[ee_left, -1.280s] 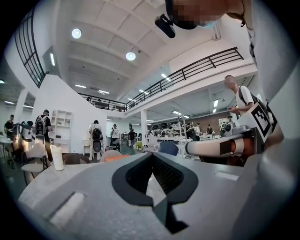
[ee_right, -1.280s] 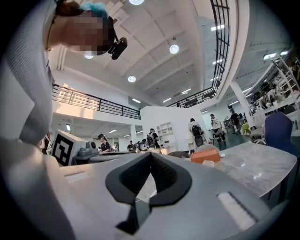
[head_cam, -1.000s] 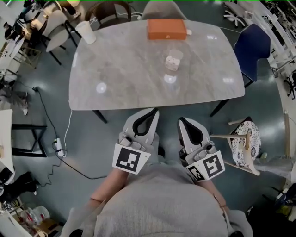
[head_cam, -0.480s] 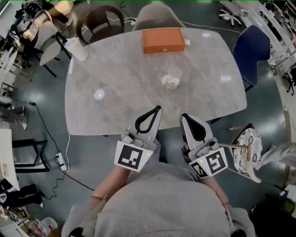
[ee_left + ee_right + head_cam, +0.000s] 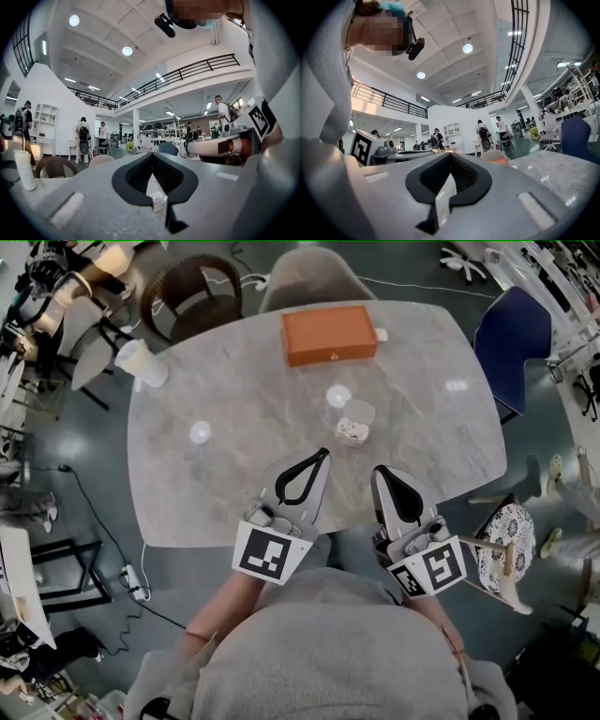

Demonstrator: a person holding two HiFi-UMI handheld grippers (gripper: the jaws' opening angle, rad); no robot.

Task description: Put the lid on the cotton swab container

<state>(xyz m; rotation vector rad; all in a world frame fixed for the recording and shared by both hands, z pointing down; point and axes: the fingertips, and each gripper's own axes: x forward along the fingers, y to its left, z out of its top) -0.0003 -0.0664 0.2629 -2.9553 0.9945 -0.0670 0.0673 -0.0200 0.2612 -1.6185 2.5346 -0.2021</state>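
On the grey marble table (image 5: 234,465), a small clear cotton swab container (image 5: 354,424) with white swabs inside stands just right of the middle. I cannot make out a separate lid. A bright round patch (image 5: 337,396) sits next to the container; whether it is clear plastic or a lamp's reflection I cannot tell. My left gripper (image 5: 322,454) is shut and empty over the table's near edge, a little short of the container. My right gripper (image 5: 379,471) is shut and empty beside it. In the left gripper view the left gripper (image 5: 152,154) shows a small white object (image 5: 158,201) beyond the shut pads. In the right gripper view the right gripper (image 5: 451,155) is shut.
An orange box (image 5: 330,334) lies at the table's far side. A pale cup (image 5: 136,362) stands on the far left corner. Chairs ring the table: a brown one (image 5: 192,292), a grey one (image 5: 314,273), a blue one (image 5: 514,334). A patterned stool (image 5: 502,540) is at my right.
The table has come closer in the head view and both shut grippers now reach over its near edge. The container appears lower in the picture, nearer the gripper tips.
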